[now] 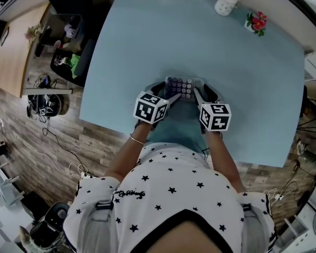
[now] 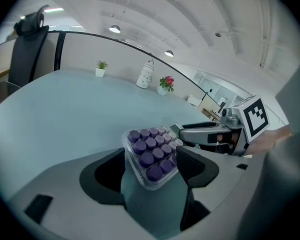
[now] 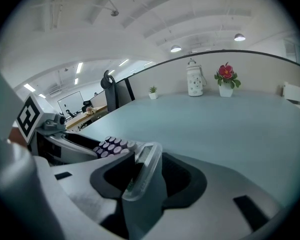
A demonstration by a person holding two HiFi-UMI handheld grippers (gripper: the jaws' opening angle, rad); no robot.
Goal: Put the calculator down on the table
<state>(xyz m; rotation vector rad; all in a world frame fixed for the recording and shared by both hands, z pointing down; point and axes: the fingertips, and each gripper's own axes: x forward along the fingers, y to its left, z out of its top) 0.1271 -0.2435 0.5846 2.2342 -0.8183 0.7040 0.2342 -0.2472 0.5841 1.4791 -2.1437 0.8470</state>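
Over the table (image 1: 147, 46), our left gripper (image 2: 152, 170) pinches the calculator (image 1: 179, 87) by a keypad corner; the right gripper (image 3: 144, 178) gapes loosely round its display end.

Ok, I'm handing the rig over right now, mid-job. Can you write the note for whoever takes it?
Left gripper: fingers closed on a corner of the calculator at its keypad end.
Right gripper: open, fingers wide. The calculator's display end sits between them, not visibly pressed.
Calculator: at the person's side of the blue table, between both grippers. I cannot tell whether it already rests on the surface.
Done: calculator is down at table level.
Left to do: probably confirm it lies flat, open the left fingers, then draw both grippers back.
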